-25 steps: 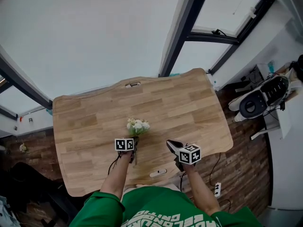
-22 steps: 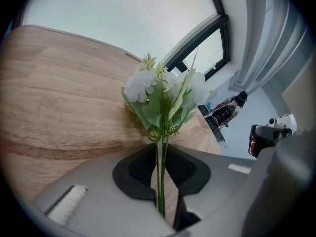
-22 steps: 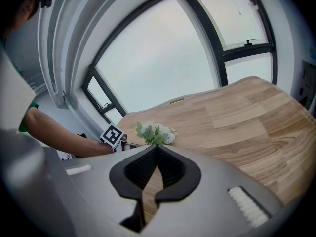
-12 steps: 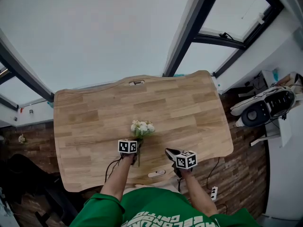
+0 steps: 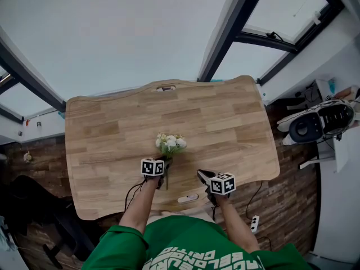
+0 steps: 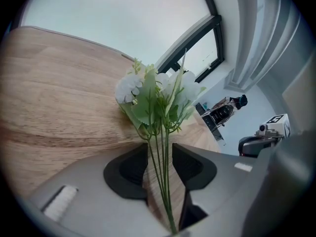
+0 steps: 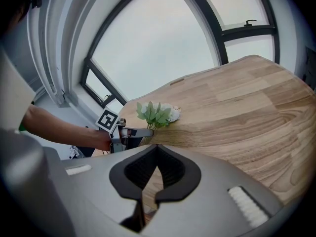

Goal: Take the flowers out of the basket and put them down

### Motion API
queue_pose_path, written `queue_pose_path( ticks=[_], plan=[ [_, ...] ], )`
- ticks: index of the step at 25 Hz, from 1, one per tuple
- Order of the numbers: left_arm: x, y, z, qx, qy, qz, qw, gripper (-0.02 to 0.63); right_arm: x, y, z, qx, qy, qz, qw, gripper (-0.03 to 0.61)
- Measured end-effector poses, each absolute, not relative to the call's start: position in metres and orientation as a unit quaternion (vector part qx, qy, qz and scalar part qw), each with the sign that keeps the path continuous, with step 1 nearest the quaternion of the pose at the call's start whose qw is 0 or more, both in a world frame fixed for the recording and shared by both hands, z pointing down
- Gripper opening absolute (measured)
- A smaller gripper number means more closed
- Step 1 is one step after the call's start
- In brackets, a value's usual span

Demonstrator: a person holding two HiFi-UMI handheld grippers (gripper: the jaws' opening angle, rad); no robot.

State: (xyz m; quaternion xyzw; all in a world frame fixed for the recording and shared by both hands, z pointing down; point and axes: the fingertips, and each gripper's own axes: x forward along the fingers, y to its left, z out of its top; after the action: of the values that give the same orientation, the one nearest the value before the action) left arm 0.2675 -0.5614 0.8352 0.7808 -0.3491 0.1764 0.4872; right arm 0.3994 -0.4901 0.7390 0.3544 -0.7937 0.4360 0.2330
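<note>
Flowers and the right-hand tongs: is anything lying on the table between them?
No. In the head view, only bare wooden table separates the flowers from the right tongs.

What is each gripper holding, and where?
Nothing is held. The left gripper has just been opening, with the stems of the flowers unclamped between its jaws; the right gripper is shut and empty.

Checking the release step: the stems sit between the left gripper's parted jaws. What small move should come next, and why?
Probably draw the left gripper straight back. Its jaws have just been opening, the stems of the flowers between them look unpinched, and they lie on the table.
</note>
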Motion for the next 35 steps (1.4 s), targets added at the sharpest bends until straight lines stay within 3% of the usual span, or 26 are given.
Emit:
queue_pose_path(
  ticks=[18,35],
  plan=[
    [0.246,-0.550,0.814,0.800,-0.352,0.184,0.449,0.198,0.377,-0.486,0.734,0.340,-0.802,0.426,0.244,0.006],
    [0.191,-0.557,0.760,0.835,-0.362,0.164,0.381,0.047,0.357,-0.500,0.734,0.369,-0.797,0.414,0.238,0.006]
  ],
)
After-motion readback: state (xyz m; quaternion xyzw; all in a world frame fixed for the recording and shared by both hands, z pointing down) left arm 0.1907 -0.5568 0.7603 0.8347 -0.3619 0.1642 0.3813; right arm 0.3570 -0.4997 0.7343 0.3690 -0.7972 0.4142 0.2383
